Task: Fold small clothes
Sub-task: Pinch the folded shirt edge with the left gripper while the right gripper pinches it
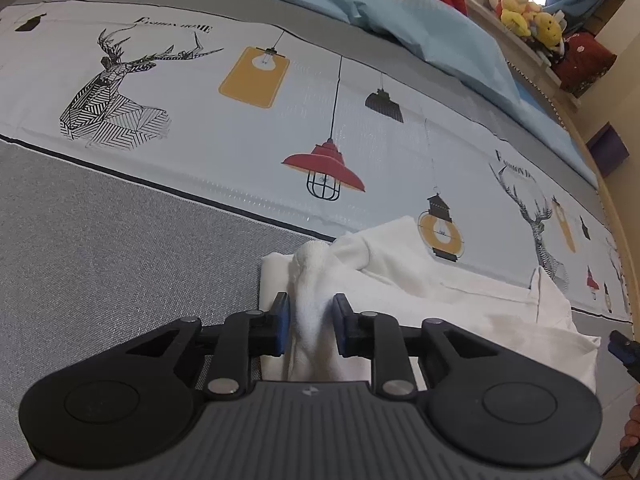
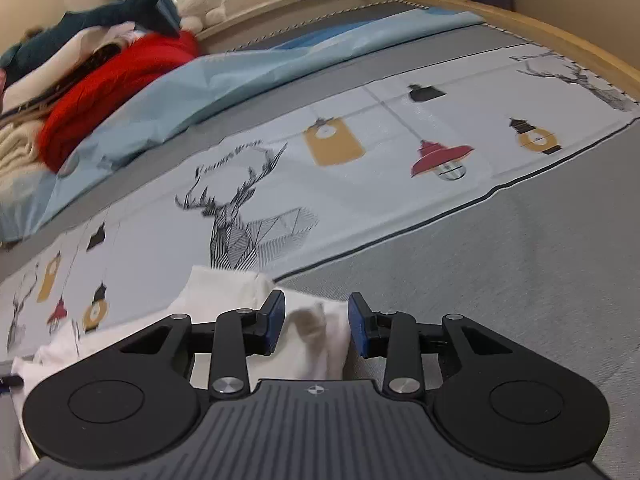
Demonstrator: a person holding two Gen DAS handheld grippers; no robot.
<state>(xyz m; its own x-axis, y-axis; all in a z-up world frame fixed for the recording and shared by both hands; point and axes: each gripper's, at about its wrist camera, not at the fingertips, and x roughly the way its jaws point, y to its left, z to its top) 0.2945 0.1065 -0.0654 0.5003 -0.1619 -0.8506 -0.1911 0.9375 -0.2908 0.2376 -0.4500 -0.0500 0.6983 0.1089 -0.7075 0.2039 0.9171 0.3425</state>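
Note:
A white garment (image 1: 440, 300) lies rumpled on the bed, partly on the grey band and partly on the printed strip. In the left wrist view a raised ridge of its cloth (image 1: 312, 280) stands between the blue pads of my left gripper (image 1: 312, 320); the pads sit close beside it without squeezing it. In the right wrist view the same white garment (image 2: 224, 300) ends in a corner that lies between the pads of my right gripper (image 2: 316, 322), whose jaws stand apart and loose around it. The right gripper's tip (image 1: 624, 352) shows at the far right edge.
The bed cover (image 1: 200, 140) has deer and lamp prints, with a grey band (image 1: 100, 260) near me. Behind lie a light blue sheet (image 1: 420, 20), a red garment (image 2: 112, 92) and a shark plush (image 2: 100, 16). A wooden bed edge (image 2: 560, 36) curves at the right.

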